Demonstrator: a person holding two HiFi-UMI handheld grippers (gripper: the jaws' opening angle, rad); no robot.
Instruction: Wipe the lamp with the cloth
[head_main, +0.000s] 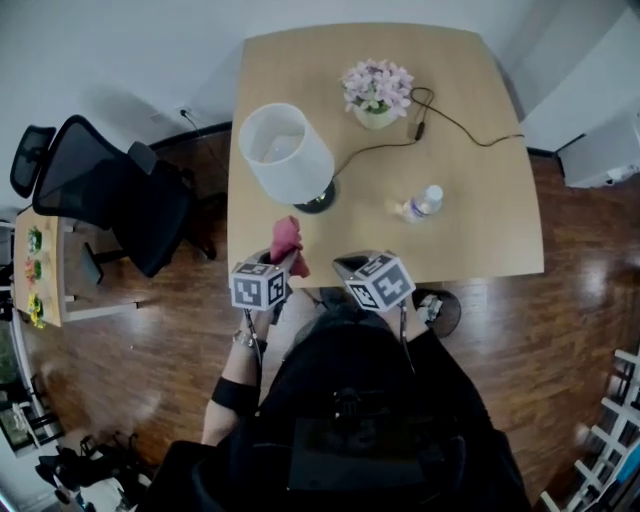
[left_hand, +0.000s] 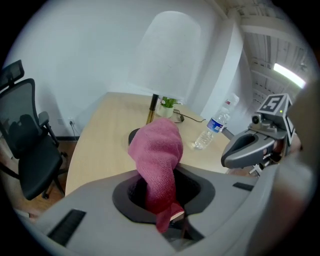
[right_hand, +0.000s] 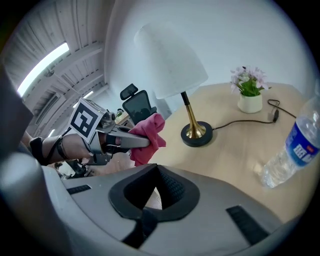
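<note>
So, the pink cloth (head_main: 288, 243) is clamped in the left gripper (head_main: 286, 264). It's bunched into a floppy lump that pokes out well past the jaws. In the left gripper view it can be seen pinched deep between them, with a short tail hanging out underneath.

The cloth is held over the near edge of the table (head_main: 480, 230), close to the lamp (head_main: 288, 152) but not touching it. A strip of bare tabletop is visible between the cloth and the lamp's base in the right gripper view. The lamp itself is stood upright on the left part of the table, with a white shade, a gold stem and a round black base.

The right gripper (head_main: 348, 266) is kept just beside the left one, also at the near edge. Its jaws are pressed together and nothing is caught between them.

Other bits on the table:
- A small pot of pale flowers (head_main: 377, 95) is placed toward the far side.
- A black cord (head_main: 460, 125) is trailed from the lamp base, past the pot and off toward the right edge.
- A clear water bottle (head_main: 422, 203) with a blue label is set to the right of the lamp base.

A black office chair (head_main: 110, 190) is parked on the wooden floor to the left of the table.
</note>
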